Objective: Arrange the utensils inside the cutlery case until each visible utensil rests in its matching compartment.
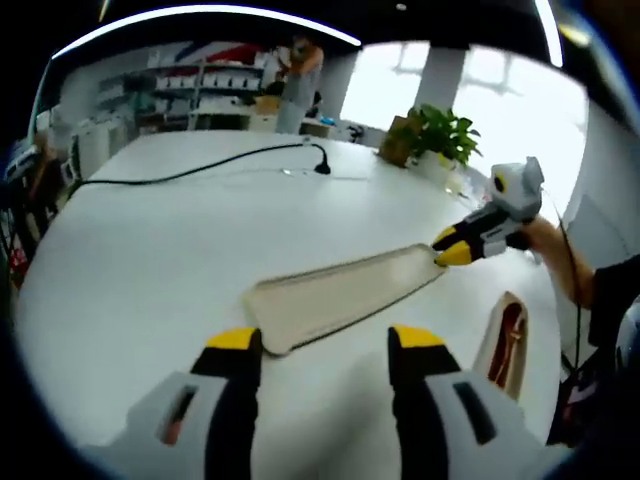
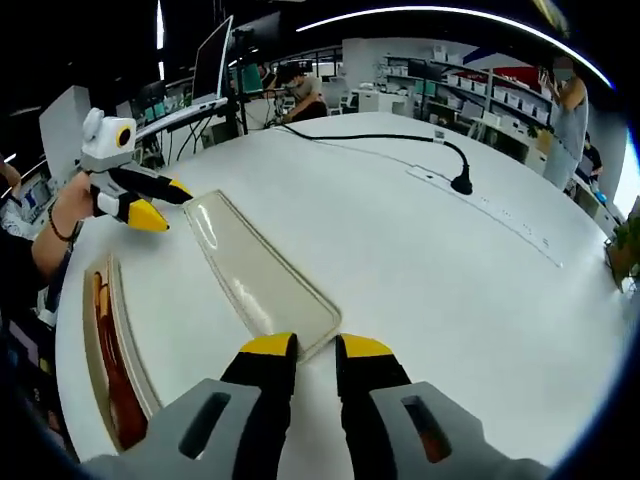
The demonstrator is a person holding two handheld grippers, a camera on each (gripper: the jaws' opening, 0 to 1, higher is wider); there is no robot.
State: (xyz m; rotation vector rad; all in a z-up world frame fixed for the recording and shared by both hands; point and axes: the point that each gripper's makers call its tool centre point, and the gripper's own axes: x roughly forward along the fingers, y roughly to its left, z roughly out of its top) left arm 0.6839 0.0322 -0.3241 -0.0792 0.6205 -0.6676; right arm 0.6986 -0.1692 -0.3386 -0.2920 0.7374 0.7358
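On the white tabletop (image 1: pixel 180 250), the long cream plastic lid (image 1: pixel 345 292) stretches between my open left hand-held gripper (image 1: pixel 322 345) and my barely parted right hand-held gripper (image 2: pixel 305 350), the open cutlery case (image 2: pixel 110 360) just beside.

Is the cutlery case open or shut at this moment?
Open. The lid lies flat on the white table, apart from the case base, which sits uncovered beside it with reddish-brown contents showing.

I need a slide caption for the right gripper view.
Two grippers meet opposite ends of a flat beige plastic lid on a white table.
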